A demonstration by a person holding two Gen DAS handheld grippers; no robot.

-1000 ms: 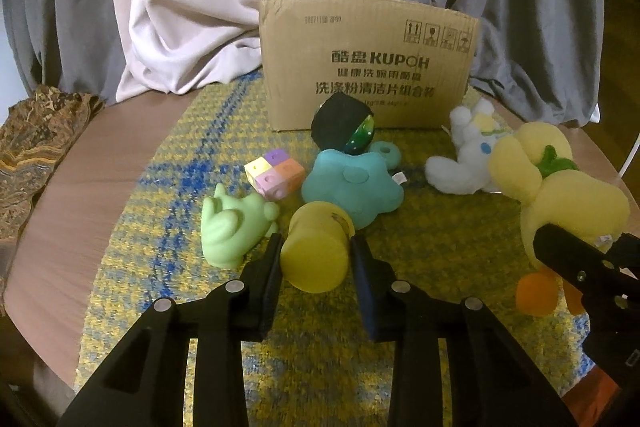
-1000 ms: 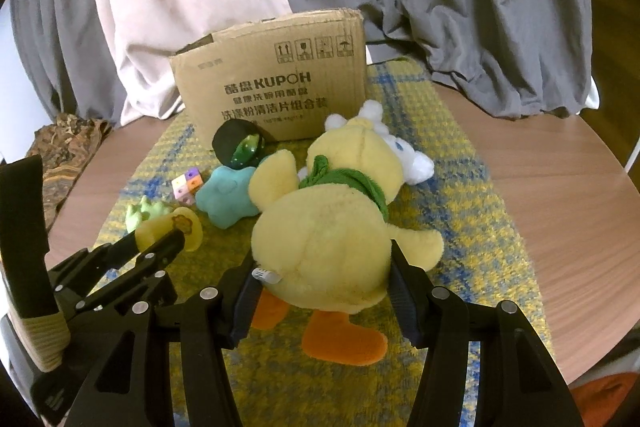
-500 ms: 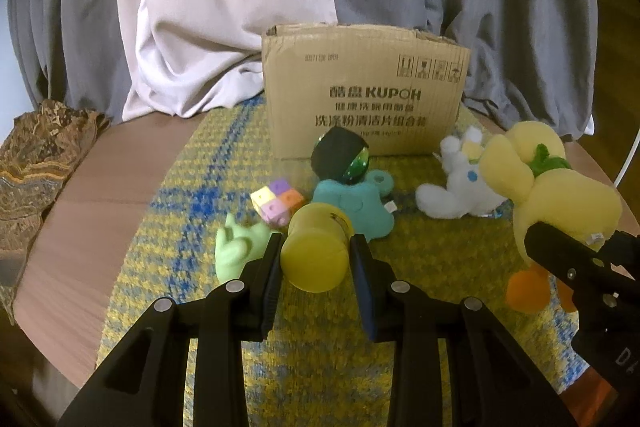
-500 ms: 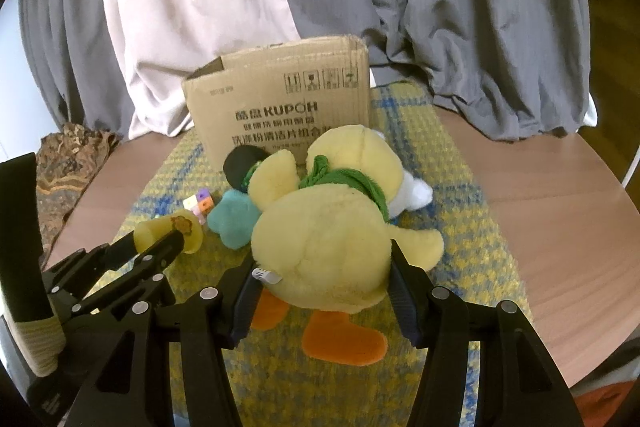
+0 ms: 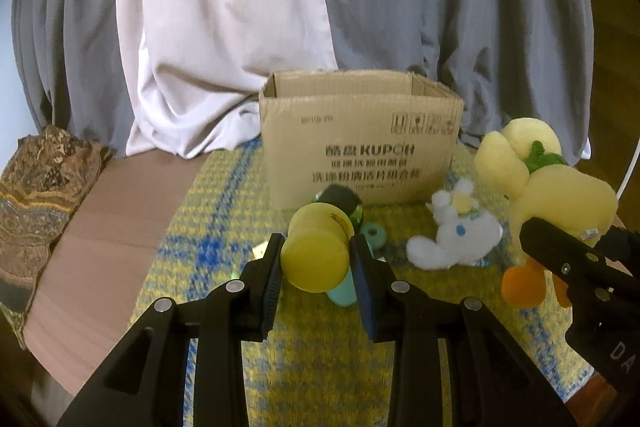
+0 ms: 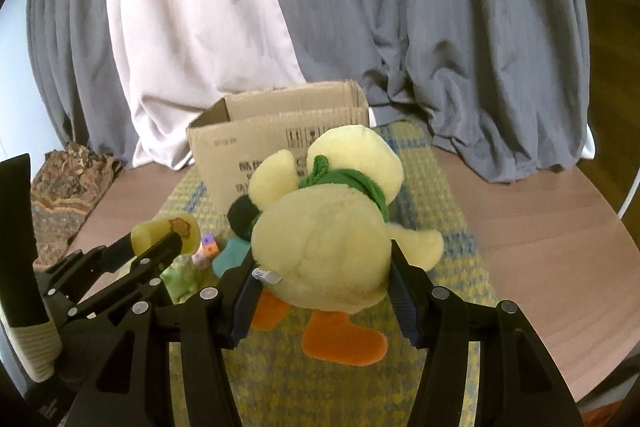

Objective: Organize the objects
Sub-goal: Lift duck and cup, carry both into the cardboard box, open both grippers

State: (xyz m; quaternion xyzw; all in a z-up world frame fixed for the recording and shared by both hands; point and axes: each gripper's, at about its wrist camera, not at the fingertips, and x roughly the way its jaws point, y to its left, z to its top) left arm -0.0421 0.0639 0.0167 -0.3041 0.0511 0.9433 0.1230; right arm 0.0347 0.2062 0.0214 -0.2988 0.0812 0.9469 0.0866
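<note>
My left gripper [image 5: 316, 259] is shut on a yellow cylinder toy [image 5: 316, 251] and holds it above the mat. In the right wrist view the same yellow cylinder toy [image 6: 168, 233] and left gripper [image 6: 166, 247] show at the left. My right gripper [image 6: 322, 267] is shut on a yellow plush duck [image 6: 324, 239] with a green scarf and orange feet, lifted off the mat; the yellow plush duck [image 5: 556, 187] also shows at the right of the left wrist view. An open cardboard box [image 5: 360, 143] stands behind the toys.
A white plush bunny [image 5: 452, 235], a black ball [image 5: 344, 203], a teal plush [image 5: 374, 235], a coloured cube [image 6: 208, 251] and a green toy [image 6: 180, 277] lie on the yellow-blue checked mat [image 5: 320, 355]. The round wooden table [image 6: 540, 227] has curtains behind and a patterned cloth [image 5: 36, 187] at left.
Both grippers have risen with their toys. The box's open top has come into view, and the toys on the mat look lower and farther away.
</note>
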